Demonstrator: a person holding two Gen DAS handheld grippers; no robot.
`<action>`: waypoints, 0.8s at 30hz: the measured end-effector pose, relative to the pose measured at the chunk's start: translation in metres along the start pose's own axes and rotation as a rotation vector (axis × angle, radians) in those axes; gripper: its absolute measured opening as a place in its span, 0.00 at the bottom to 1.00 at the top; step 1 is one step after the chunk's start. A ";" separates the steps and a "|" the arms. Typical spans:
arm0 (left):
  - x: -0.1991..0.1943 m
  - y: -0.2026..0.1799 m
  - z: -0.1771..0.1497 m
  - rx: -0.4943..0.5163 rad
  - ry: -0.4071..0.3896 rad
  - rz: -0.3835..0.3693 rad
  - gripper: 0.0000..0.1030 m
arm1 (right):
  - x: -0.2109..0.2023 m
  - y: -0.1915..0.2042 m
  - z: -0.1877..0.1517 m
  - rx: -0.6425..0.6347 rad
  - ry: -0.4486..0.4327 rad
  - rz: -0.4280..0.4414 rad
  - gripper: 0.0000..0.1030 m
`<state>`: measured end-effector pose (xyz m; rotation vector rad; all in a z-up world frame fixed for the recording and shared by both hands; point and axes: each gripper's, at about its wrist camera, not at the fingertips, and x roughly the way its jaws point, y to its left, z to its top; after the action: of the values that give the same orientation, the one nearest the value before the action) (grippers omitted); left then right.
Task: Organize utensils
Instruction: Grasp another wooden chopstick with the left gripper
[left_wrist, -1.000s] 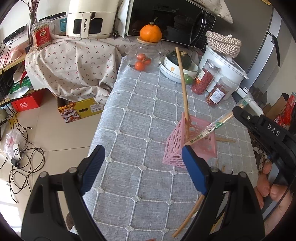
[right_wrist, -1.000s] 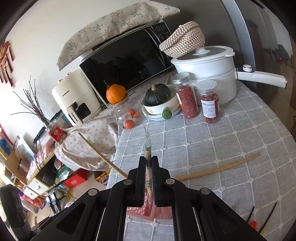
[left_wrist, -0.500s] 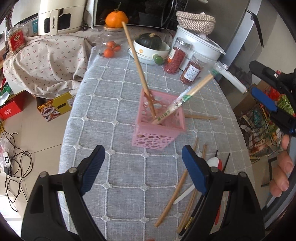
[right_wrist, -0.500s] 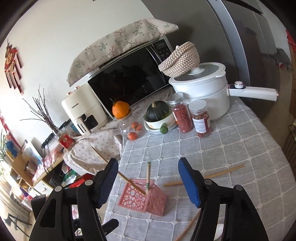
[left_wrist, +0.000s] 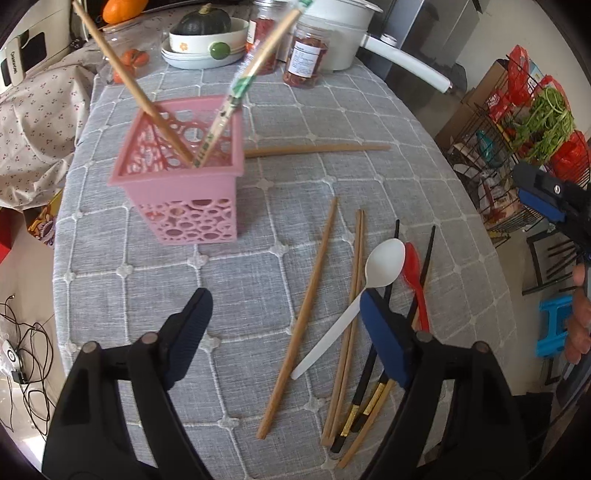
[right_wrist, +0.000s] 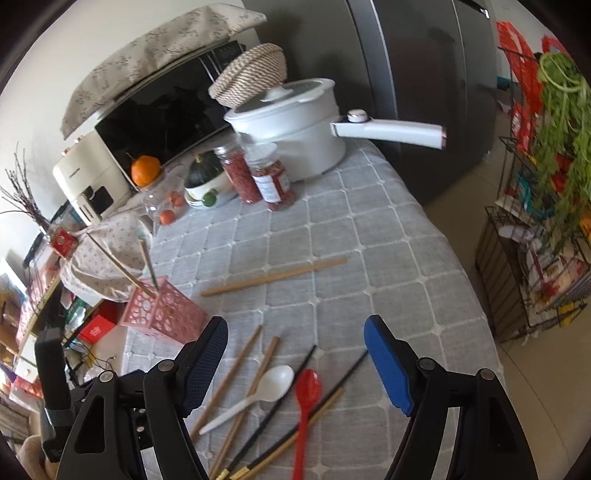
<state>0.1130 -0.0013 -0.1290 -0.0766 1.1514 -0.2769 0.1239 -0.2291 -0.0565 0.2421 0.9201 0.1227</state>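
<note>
A pink perforated holder (left_wrist: 192, 199) (right_wrist: 162, 314) stands on the grey tablecloth (left_wrist: 258, 277). It holds a plain wooden chopstick (left_wrist: 129, 81) and a green-printed wrapped chopstick (left_wrist: 243, 85). In front of it lie loose wooden chopsticks (left_wrist: 314, 288), black chopsticks (left_wrist: 428, 251), a white spoon (left_wrist: 384, 264) (right_wrist: 273, 382) and a red spoon (left_wrist: 413, 273) (right_wrist: 308, 391). My left gripper (left_wrist: 284, 299) hovers over this pile with its jaws closing. One wooden chopstick lies below the gap, untouched. My right gripper (right_wrist: 295, 325) is empty with its jaws opening, above the spoons.
One more wooden chopstick (left_wrist: 317, 149) (right_wrist: 273, 277) lies behind the holder. A white pot (right_wrist: 291, 125) with a long handle, two jars (right_wrist: 273, 181) and a bowl with a squash (right_wrist: 207, 181) stand at the back. A wire rack (right_wrist: 546, 221) with greens is right of the table.
My right gripper let go of the wrapped chopstick into the pink holder, opened and drew back. My left gripper swung right over the loose utensils, tilted down, and its jaws narrowed.
</note>
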 end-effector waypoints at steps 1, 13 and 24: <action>0.006 -0.003 0.001 0.007 0.013 -0.017 0.56 | 0.002 -0.008 -0.002 0.009 0.022 -0.020 0.75; 0.063 -0.040 0.015 0.128 0.075 0.101 0.34 | 0.014 -0.062 -0.026 0.101 0.169 -0.027 0.75; 0.073 -0.038 0.023 0.128 0.074 0.114 0.32 | 0.012 -0.074 -0.031 0.113 0.188 -0.044 0.75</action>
<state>0.1548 -0.0583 -0.1771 0.1129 1.2040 -0.2529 0.1063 -0.2933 -0.1026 0.3183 1.1206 0.0533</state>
